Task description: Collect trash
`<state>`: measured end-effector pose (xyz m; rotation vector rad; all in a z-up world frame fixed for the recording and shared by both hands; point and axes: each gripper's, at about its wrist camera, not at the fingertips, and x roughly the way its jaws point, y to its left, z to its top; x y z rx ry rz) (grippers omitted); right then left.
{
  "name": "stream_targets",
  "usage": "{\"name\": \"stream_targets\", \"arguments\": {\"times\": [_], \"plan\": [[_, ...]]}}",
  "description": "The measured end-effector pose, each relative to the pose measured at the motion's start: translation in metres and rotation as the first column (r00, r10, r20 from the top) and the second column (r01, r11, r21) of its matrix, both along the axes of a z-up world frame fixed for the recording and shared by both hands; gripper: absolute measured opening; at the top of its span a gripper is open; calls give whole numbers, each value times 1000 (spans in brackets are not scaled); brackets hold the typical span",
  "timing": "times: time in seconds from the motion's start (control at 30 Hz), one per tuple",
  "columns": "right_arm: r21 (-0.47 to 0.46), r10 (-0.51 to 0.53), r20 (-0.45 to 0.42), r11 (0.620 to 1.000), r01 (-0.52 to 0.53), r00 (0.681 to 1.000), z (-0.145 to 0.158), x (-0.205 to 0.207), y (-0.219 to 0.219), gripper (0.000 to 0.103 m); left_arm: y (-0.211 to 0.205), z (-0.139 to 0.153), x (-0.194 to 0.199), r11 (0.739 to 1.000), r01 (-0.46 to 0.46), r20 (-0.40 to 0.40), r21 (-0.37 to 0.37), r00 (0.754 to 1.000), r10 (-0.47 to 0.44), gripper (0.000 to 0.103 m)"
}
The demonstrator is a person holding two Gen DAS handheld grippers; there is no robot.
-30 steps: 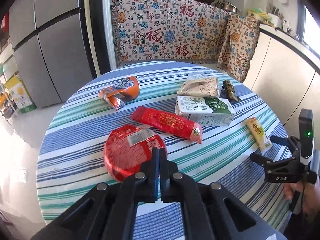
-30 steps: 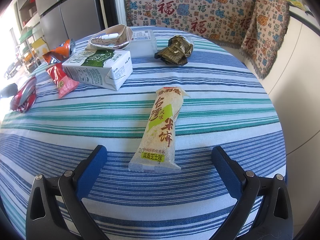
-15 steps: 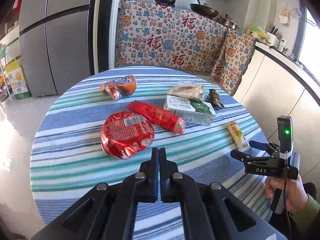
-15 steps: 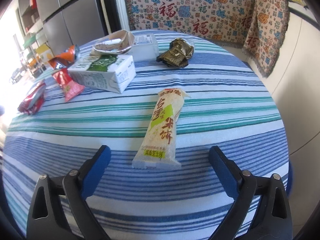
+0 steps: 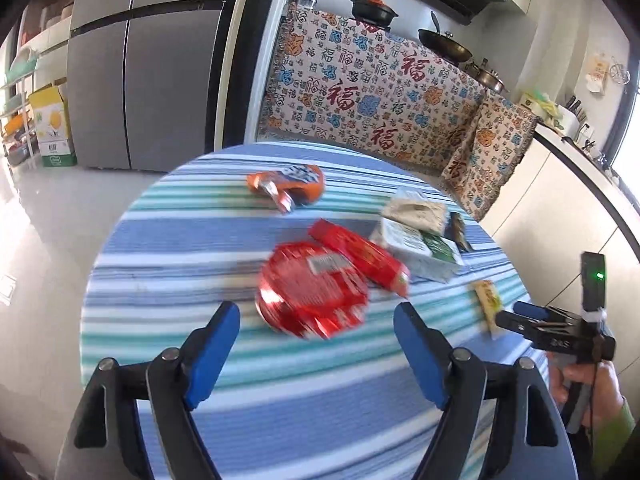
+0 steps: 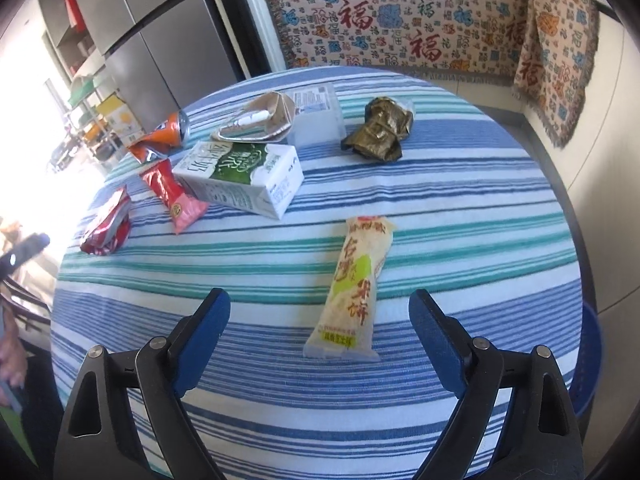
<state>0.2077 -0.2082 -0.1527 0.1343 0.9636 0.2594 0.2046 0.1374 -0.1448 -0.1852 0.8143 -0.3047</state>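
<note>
Trash lies on a round table with a striped cloth (image 5: 168, 264). My left gripper (image 5: 316, 320) is open, its jaws on either side of the near edge of a red round foil lid (image 5: 310, 294). Behind the lid lie a red wrapper (image 5: 358, 256), a milk carton (image 5: 420, 248) and a crushed orange can (image 5: 288, 186). My right gripper (image 6: 320, 312) is open and empty, just before a yellow rice cracker packet (image 6: 356, 292). The carton (image 6: 240, 176), a green leaf wrap (image 6: 380, 132) and a foil pouch (image 6: 256, 122) lie further back.
A clear plastic box (image 6: 316, 116) stands behind the foil pouch. A patterned cloth (image 5: 380, 100) covers the counter behind the table. A grey fridge (image 5: 140, 80) stands at the back left. The right gripper shows in the left wrist view (image 5: 520, 316) at the table's right edge.
My left gripper has opened from shut and pulled back and up, so the table looks smaller. My right gripper has drawn back slightly from the cracker packet and stays open.
</note>
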Motion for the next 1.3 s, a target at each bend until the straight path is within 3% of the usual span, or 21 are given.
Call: {"name": "stream_targets", "arguments": {"times": [0.17,0.27,0.37,0.4,0.43,0.47,0.6,0.77,0.8,0.83,0.9,1.13,1.3], "plan": [[-10,4,-7,1000,-4,1000,-2,7,6,92,-1,-38,57,999,28,-130,30,991,-24,81],[-18,9,-20,1000,-9,1000,-6,8,8,92,-9,-57,67,992,94,-197,-78,974,-108,82],[-32,11,-28,999,-12,1000,-10,9,6,92,-30,-60,60,988,155,-175,-28,972,-158,78],[-30,7,-32,1000,-8,999,-11,10,4,92,-36,-61,58,985,173,-170,-26,970,-175,57],[-24,1,-34,1000,-2,999,-11,10,2,91,-40,-63,57,980,193,-175,-49,964,-198,49],[-15,-4,-36,1000,3,999,-11,10,-1,91,-45,-63,55,979,196,-176,-57,963,-203,48],[11,-8,-34,1000,9,999,-3,12,-8,89,-61,-51,39,982,184,-117,35,977,-179,42],[37,-14,-102,999,18,995,-9,26,-12,76,-82,-37,20,981,170,-78,93,984,-163,41],[35,-10,-121,999,14,993,-13,29,-12,58,-88,-36,17,979,171,-74,108,984,-164,41],[11,-14,-139,1000,15,990,-17,30,-11,20,-92,-34,14,978,176,-71,115,983,-168,41],[21,-23,-129,999,26,991,-14,26,-17,15,-100,-30,8,975,187,-70,117,981,-180,41],[48,-21,-52,999,24,998,16,-2,-48,14,-155,-14,-16,958,266,-56,110,964,-262,41],[52,-84,-11,995,84,996,37,-29,-108,15,-218,2,-34,927,360,-27,109,933,-359,41]]}}
